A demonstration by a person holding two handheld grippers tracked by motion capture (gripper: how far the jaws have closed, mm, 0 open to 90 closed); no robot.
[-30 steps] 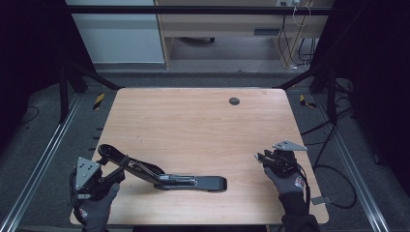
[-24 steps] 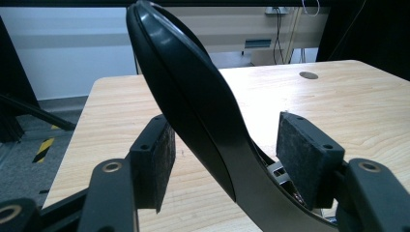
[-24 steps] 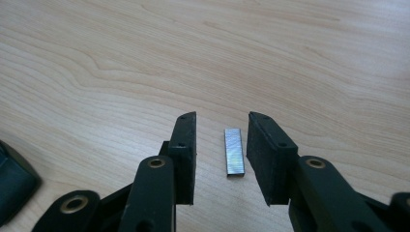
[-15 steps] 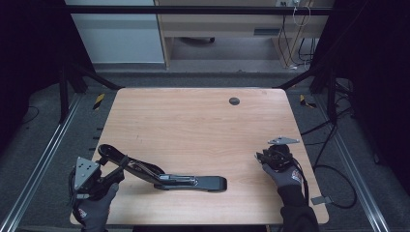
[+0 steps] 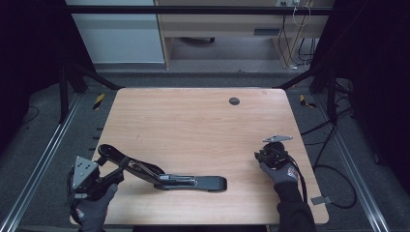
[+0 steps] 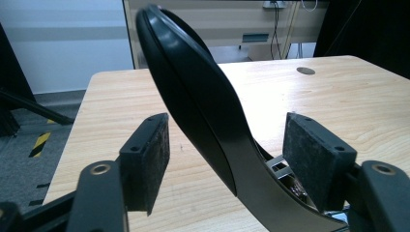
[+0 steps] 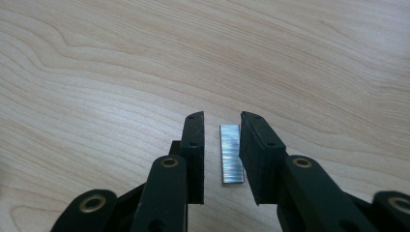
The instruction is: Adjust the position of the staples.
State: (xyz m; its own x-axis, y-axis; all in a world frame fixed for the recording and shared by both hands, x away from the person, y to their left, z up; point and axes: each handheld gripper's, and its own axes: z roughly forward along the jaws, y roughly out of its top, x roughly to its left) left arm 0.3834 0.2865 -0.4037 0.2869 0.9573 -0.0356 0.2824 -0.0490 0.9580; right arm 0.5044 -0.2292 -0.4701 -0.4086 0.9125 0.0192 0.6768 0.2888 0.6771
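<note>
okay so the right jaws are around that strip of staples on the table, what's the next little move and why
Probably close the right gripper on the staple strip. Its jaws have just been closing and straddle the strip lying flat on the table, a gap showing at the left pad. The stapler already lies open, waiting for the strip.

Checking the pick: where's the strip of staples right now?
The strip of staples lies flat on the table between the right gripper's jaws in the right gripper view, beside the right-hand jaw. In the high view that gripper is near the table's right edge.
</note>
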